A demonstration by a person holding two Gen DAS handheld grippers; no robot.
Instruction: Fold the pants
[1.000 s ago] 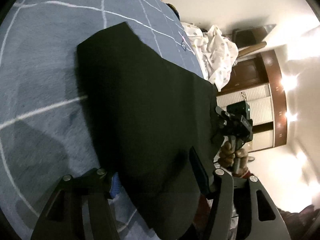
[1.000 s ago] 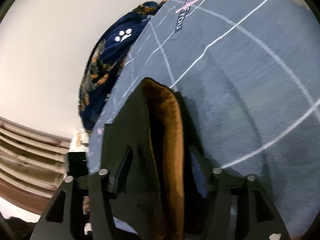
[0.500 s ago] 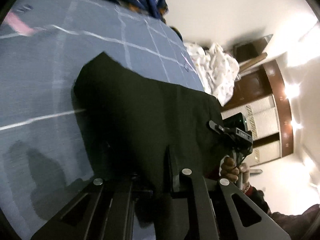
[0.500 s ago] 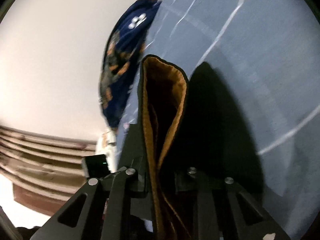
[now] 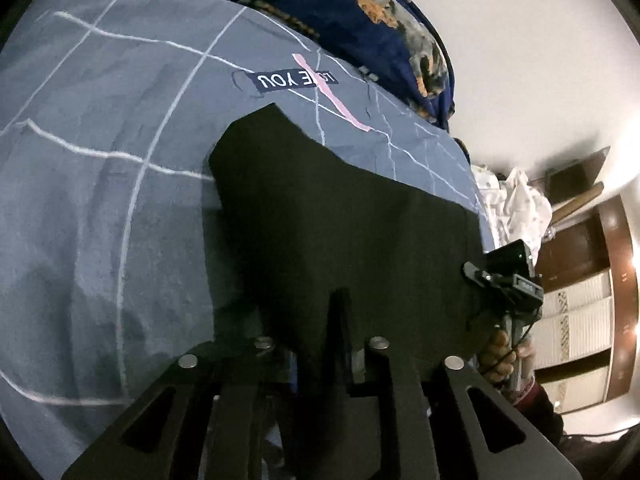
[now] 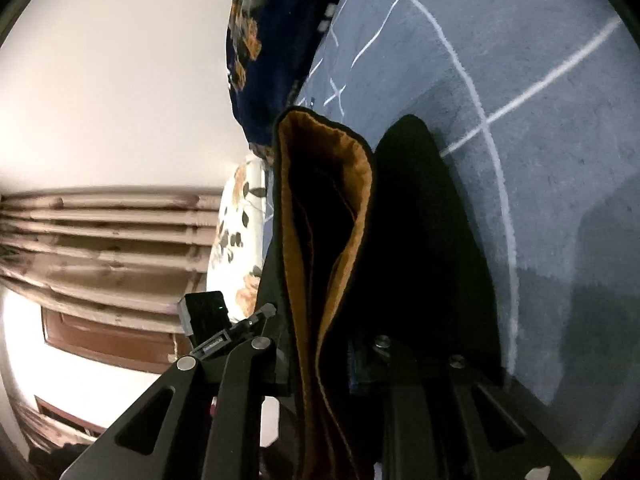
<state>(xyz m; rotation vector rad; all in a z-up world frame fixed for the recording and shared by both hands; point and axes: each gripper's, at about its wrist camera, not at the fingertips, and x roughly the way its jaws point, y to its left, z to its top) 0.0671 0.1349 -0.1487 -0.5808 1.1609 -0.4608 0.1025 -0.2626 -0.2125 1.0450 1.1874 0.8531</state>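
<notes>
While clamped on black cloth, both tools seen gripping the same garment.

Left gripper (image 5: 320,364): fingers drawn close together, pinching one edge of the black pants (image 5: 340,220). Beyond the fingertips, pants spread as a broad dark sheet, raised at the near edge and reaching away to rest on the grey bedsheet (image 5: 100,200). Past the far corner of the cloth, a dark label reading "LOVE YOU" (image 5: 294,79) on the sheet, crossed by a pink strip (image 5: 332,94). Further out, a navy blanket with orange patches (image 5: 380,12) heaped against the wall. To the right of the fingers, at the opposite edge of the pants, the right gripper (image 5: 504,280), held by a hand (image 5: 506,354) wrapped around its handle, knuckles toward the camera. Behind that, a white patterned cloth (image 5: 520,200) and a brown wardrobe (image 5: 616,264).

Right gripper (image 6: 320,360): fingers likewise nearly together, nipping a bunched fold of the pants (image 6: 416,240), whose tan lining (image 6: 356,208) shows as an open loop standing straight out from the fingertips. Right of the fingers, grey bedsheet (image 6: 540,80) with white lines. Left of the fingers, the left gripper (image 6: 208,320) at the other edge of the cloth, whether clenched not readable from here. Beyond the fold, the navy blanket (image 6: 272,40) and a floral pillow (image 6: 240,240).
</notes>
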